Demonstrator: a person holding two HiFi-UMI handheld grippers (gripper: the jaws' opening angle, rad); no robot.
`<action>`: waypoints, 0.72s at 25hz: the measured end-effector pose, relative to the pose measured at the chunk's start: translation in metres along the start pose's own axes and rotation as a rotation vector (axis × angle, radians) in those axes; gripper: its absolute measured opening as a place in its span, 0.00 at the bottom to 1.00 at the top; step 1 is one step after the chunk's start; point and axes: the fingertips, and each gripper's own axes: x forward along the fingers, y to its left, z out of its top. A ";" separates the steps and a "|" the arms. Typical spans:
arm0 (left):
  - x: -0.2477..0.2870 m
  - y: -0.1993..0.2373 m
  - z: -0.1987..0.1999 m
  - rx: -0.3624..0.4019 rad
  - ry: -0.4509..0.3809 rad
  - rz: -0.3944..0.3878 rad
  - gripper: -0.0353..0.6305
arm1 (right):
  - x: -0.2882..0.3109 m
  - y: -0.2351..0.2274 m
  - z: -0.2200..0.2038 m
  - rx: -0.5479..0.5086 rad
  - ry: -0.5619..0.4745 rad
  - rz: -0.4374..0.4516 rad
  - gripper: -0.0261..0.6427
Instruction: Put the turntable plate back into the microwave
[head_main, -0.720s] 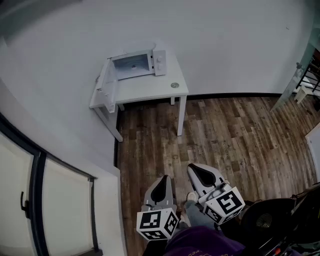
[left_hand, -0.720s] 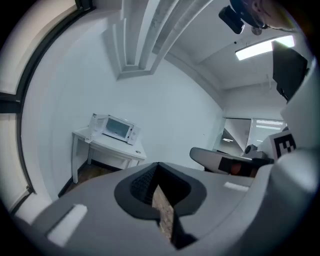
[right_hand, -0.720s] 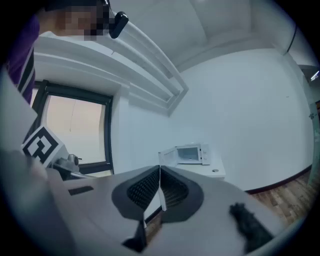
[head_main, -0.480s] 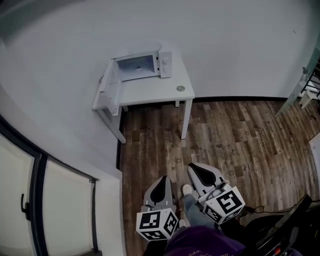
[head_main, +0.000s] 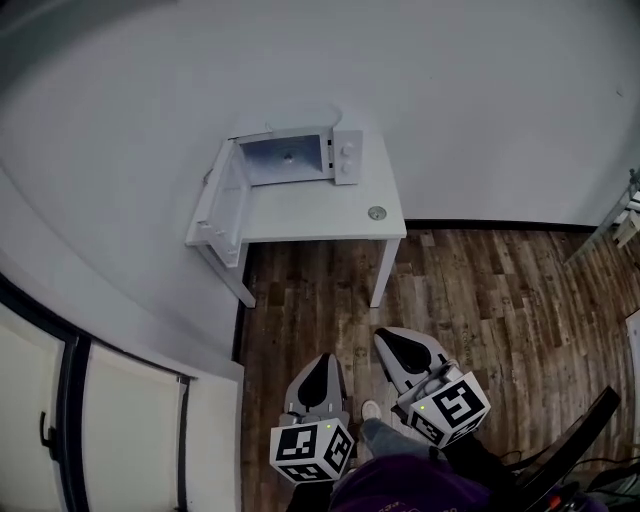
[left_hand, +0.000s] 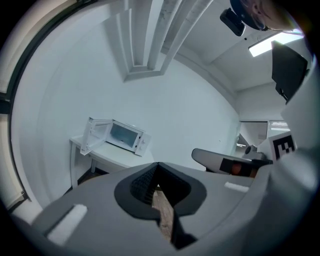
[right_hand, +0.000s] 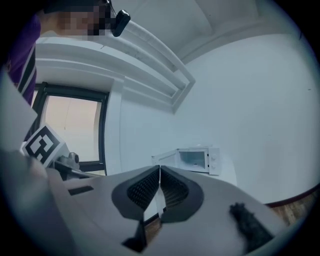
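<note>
A small round disc (head_main: 377, 212), the only thing in view that could be the turntable plate, lies on the white table (head_main: 300, 215). It is in front of the microwave (head_main: 296, 152), toward its control-panel side and near the table's front corner, and it is too small to identify for sure. The microwave stands at the back of the table against the wall. Its door (head_main: 222, 200) is swung wide open on the side away from the panel, so the cavity shows. Well apart from the microwave, over the wood plank floor (head_main: 480, 300), the left gripper (head_main: 322, 362) and right gripper (head_main: 397, 342) are side by side. Each has its jaws closed together on nothing.
</note>
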 end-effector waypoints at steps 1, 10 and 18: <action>0.011 0.001 0.005 -0.001 -0.005 0.005 0.06 | 0.008 -0.010 0.003 -0.002 -0.002 0.006 0.06; 0.088 0.003 0.030 -0.003 -0.033 0.043 0.06 | 0.057 -0.076 0.019 -0.024 -0.008 0.051 0.06; 0.117 0.006 0.028 -0.010 -0.021 0.069 0.06 | 0.075 -0.109 0.011 0.011 0.000 0.045 0.06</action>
